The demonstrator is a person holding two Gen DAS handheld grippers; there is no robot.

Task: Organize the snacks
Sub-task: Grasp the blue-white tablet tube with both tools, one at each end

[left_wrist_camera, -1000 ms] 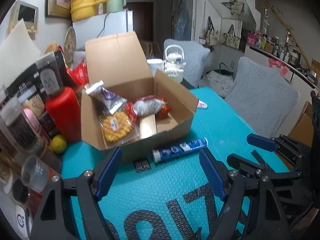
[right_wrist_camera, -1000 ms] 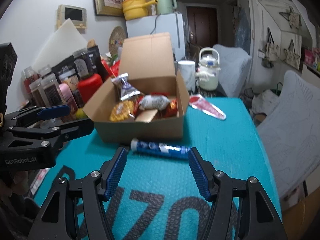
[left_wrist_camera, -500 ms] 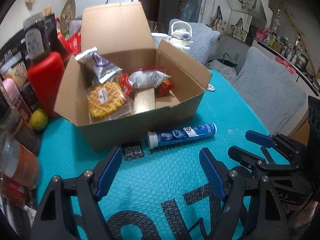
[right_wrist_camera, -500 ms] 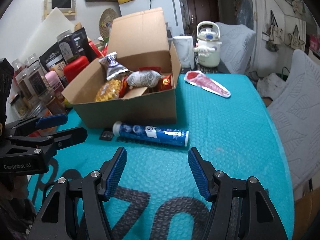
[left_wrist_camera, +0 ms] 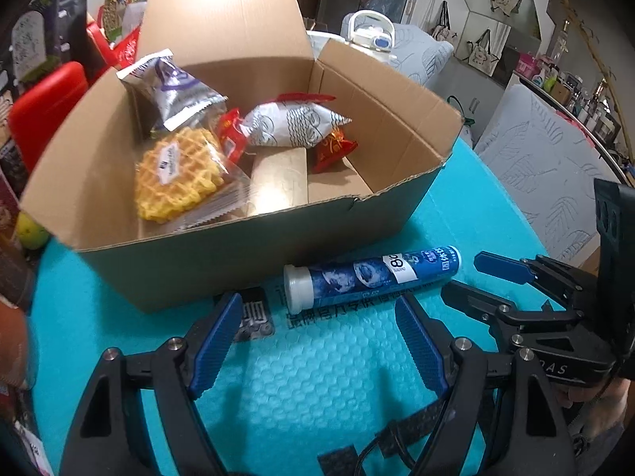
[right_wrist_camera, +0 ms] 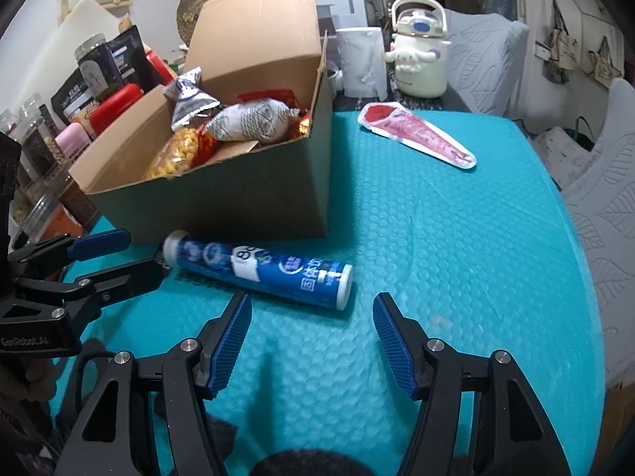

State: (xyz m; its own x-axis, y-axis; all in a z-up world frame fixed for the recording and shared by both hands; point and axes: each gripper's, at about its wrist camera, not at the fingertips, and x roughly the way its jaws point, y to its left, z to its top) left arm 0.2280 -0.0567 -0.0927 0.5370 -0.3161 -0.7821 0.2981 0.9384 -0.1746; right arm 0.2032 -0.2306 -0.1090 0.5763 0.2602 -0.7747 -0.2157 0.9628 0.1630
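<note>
A blue tube (left_wrist_camera: 373,277) with a white cap lies on its side on the teal mat, just in front of an open cardboard box (left_wrist_camera: 222,254). The box holds a waffle pack (left_wrist_camera: 178,170), a purple-and-silver packet (left_wrist_camera: 174,87), a white fish-pattern packet (left_wrist_camera: 289,123) and red wrappers. My left gripper (left_wrist_camera: 317,337) is open and empty, close before the tube. My right gripper (right_wrist_camera: 311,337) is open and empty, just short of the tube (right_wrist_camera: 262,269). A red-and-white flat packet (right_wrist_camera: 416,135) lies on the mat right of the box (right_wrist_camera: 222,198).
Jars, bags and a red container (left_wrist_camera: 43,107) crowd the left side beside the box. A white kettle (right_wrist_camera: 420,55) and white cup (right_wrist_camera: 363,61) stand behind the mat. Grey leaf-pattern chairs (right_wrist_camera: 595,182) stand on the right. A lime (left_wrist_camera: 31,230) lies left of the box.
Both grippers have moved forward and lower toward the blue tube, which now lies just beyond their open fingertips. The tube and box have not moved.
</note>
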